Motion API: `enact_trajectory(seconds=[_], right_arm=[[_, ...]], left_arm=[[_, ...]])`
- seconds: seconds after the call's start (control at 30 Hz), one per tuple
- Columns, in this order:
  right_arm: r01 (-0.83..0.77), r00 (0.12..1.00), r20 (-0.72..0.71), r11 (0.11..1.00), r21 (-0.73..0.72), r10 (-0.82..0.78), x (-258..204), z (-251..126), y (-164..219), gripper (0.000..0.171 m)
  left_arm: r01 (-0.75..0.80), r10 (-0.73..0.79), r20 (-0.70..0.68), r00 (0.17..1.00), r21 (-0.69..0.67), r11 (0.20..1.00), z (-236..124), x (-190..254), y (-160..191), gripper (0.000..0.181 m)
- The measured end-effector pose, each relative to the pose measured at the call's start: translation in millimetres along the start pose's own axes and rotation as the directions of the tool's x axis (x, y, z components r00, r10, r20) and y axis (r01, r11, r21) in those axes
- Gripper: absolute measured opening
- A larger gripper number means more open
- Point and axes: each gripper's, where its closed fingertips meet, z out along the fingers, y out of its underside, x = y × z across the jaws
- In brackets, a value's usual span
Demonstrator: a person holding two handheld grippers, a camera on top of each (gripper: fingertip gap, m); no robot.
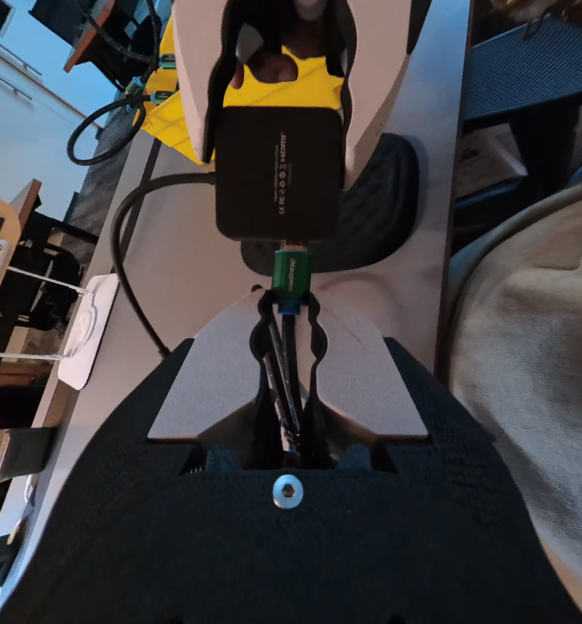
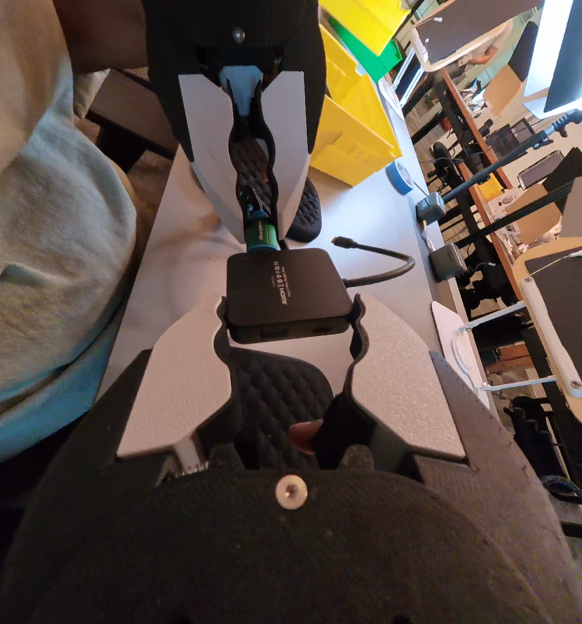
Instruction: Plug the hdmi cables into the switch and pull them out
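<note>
Grey desk [image 1: 188, 250] lies beneath the black switch [image 1: 277, 172]; left gripper [image 1: 288, 299] pinches the green HDMI plug [image 1: 290, 271], its gold tip entering the switch's near edge. From the right wrist, right gripper [image 2: 287, 312] clamps the switch's sides, plug at its far edge.

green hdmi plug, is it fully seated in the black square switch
No, gold metal of the green hdmi plug shows outside the black square switch.

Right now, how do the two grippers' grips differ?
The left gripper is shut narrow on the green HDMI plug; the right gripper is spread wide, clamping the black switch by its side edges. Left holds a cable end, right the box. Both face each other, lifted above the table.
</note>
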Motion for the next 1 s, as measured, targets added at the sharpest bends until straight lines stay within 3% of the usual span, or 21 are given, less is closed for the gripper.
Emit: enact_trajectory(seconds=[0.17, 0.3, 0.47, 0.63, 1.0], right_arm=[[-0.044, 0.999, -0.010, 0.998, 0.050, 0.044, 3, 0, 4, 0.071], [-0.073, 0.997, -0.007, 0.990, 0.123, 0.074, 5, 1, 1, 0.071], [-0.131, 0.991, 0.005, 0.962, 0.240, 0.134, 8, -1, -6, 0.071], [-0.128, 0.991, -0.008, 0.967, 0.220, 0.133, 9, 4, -2, 0.071], [-0.122, 0.992, -0.006, 0.984, 0.131, 0.124, 6, 9, 2, 0.071]], left_arm=[[0.127, -0.117, -0.067, 0.991, 0.173, 0.977, -3, -3, -9, 0.020], [0.155, -0.138, -0.093, 0.986, 0.206, 0.966, -5, -5, -9, 0.020], [0.277, -0.225, -0.183, 0.957, 0.349, 0.895, -11, -7, -19, 0.020], [0.181, -0.163, -0.092, 0.982, 0.248, 0.952, -9, -9, -11, 0.020], [0.136, -0.121, -0.075, 0.990, 0.228, 0.964, -7, -6, -10, 0.020]])
